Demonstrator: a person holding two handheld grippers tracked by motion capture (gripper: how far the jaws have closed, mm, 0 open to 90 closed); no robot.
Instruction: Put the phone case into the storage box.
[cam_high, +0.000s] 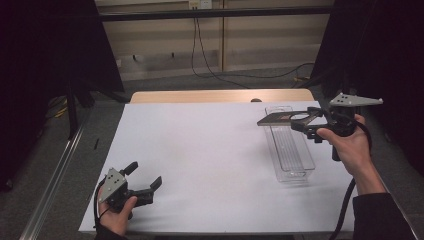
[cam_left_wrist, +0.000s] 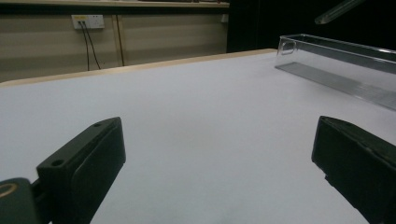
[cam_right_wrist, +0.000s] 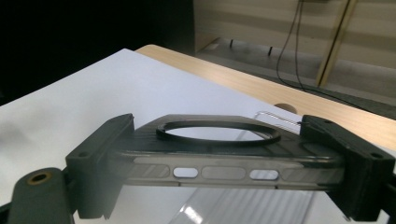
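Left gripper (cam_high: 145, 182) sits nearest, low at the near left corner of the white table cover (cam_high: 200, 150), held in the person's left hand (cam_high: 117, 217); its jaws stand spread wide with nothing between them, bare cover ahead of them in the left gripper view. Farther off, at the right, the right gripper (cam_high: 306, 121) is held in the right hand (cam_high: 350, 145), jaws clamped on the two sides of a dark phone case (cam_right_wrist: 224, 156) with a ring on its back. Case is held flat, above the far end of the clear plastic tray (cam_high: 292, 155), not touching it. Beyond, the bare wooden table edge (cam_high: 220, 96), then floor cables (cam_high: 220, 75).
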